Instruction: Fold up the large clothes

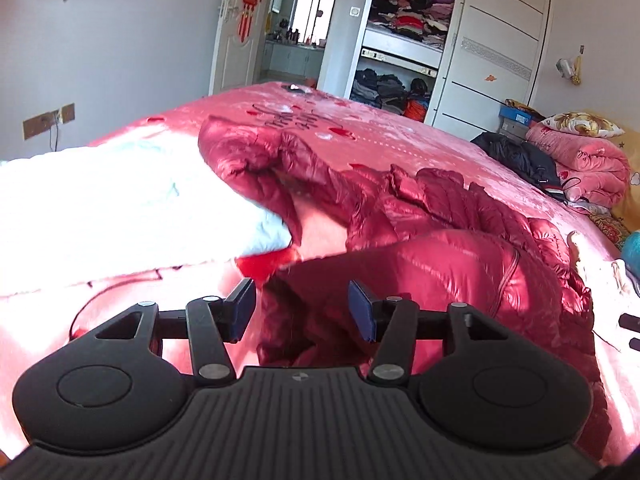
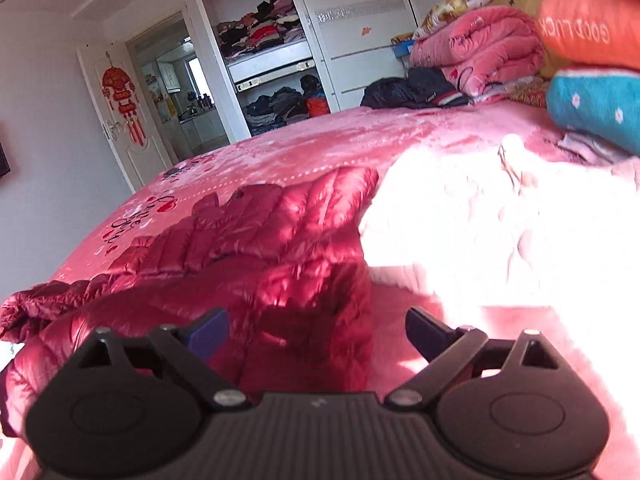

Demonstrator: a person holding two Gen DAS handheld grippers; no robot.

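Observation:
A shiny dark-red quilted down jacket (image 1: pixel 420 240) lies spread and rumpled on the pink bed; it also shows in the right wrist view (image 2: pixel 248 248). My left gripper (image 1: pixel 302 308) is open, its blue pads apart, just above the near edge of the jacket, holding nothing. My right gripper (image 2: pixel 316 334) is open wide, just above the jacket's near right edge, also holding nothing. A white garment (image 1: pixel 100 200) lies in strong sunlight to the left of the jacket in the left wrist view; a sunlit pale patch (image 2: pixel 500 232) lies to its right in the right wrist view.
The pink bedspread (image 1: pixel 380 132) covers the whole bed. A black jacket (image 1: pixel 516 156) and a rolled pink quilt (image 1: pixel 584 164) lie at the head end, with orange (image 2: pixel 592 24) and blue (image 2: pixel 596 104) pillows. An open wardrobe (image 1: pixel 404 40) and doorway stand beyond.

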